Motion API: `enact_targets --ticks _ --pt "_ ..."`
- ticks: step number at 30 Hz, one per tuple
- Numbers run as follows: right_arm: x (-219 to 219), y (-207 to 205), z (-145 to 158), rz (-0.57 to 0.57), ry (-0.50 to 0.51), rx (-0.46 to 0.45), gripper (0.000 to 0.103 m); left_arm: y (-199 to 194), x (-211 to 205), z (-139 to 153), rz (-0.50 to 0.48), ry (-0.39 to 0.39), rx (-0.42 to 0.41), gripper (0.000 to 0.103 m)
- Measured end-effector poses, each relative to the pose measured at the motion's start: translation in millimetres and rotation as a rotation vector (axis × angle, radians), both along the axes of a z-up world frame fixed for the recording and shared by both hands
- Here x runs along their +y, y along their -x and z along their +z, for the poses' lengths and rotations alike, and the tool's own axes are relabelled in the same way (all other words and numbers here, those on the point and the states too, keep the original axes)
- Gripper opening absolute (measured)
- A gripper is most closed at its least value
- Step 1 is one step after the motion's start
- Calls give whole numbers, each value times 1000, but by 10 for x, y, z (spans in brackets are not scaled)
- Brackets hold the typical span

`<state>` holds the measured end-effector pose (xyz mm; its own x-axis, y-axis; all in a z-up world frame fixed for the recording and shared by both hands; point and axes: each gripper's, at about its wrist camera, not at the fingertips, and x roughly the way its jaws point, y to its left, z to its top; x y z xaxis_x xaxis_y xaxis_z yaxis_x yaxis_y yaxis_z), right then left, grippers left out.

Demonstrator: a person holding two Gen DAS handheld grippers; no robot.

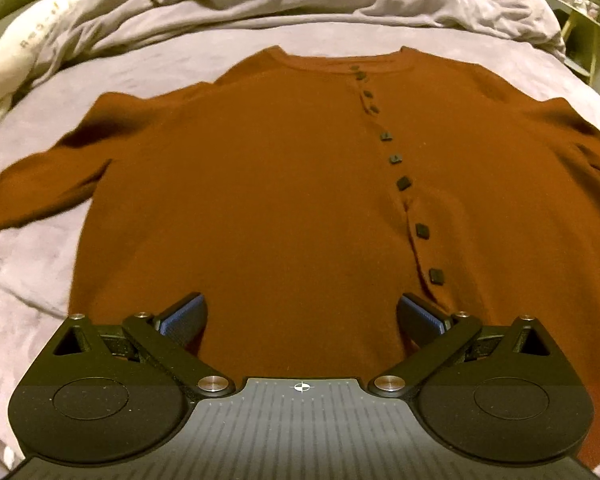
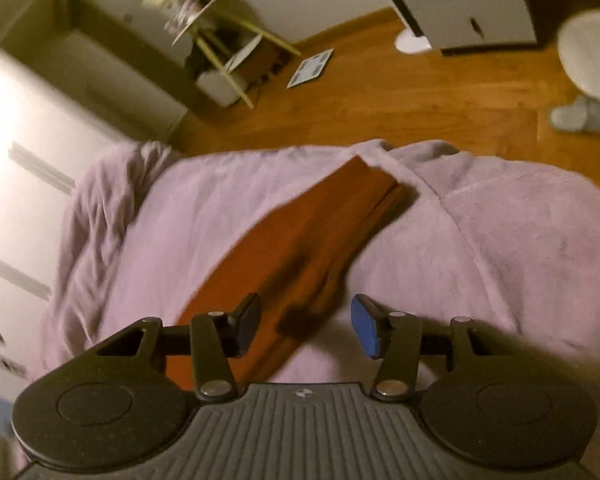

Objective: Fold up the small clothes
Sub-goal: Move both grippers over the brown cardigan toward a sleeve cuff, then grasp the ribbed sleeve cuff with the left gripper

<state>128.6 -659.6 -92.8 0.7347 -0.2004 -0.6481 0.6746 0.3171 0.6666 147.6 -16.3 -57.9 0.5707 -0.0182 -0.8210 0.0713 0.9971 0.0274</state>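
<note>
Left wrist view: rust-brown buttoned top point(image 1: 284, 184) lies spread flat, front up, on the lilac bedspread point(image 1: 40, 248); left gripper point(image 1: 302, 318) over its hem, fingers wide apart, holding nothing. White pillow point(image 1: 24, 60) at far left bears blurred, unreadable lettering. Right wrist view: right gripper point(image 2: 304, 326) fingers spread, empty, above one sleeve point(image 2: 308, 248) stretched across the bedspread; wooden floor point(image 2: 420, 96) beyond.

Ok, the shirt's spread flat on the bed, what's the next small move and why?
Probably lower the right gripper and close it on the sleeve: both grippers are open and holding nothing, the shirt lies unfolded, and that sleeve sits just ahead of the fingers.
</note>
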Motion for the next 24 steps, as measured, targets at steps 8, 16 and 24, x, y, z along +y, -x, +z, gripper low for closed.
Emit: enact_targets --ticks 8,16,24 --pt "-89 -329 32 0 89 75 11 -29 84 -56 -48 41 24 103" --pt "1883 -1031 1174 731 602 -176 8 -85 96 214 -93 168 -28 103" --pt "2927 -1083 816 958 582 -95 33 -464 -159 499 -195 355 -92 103"
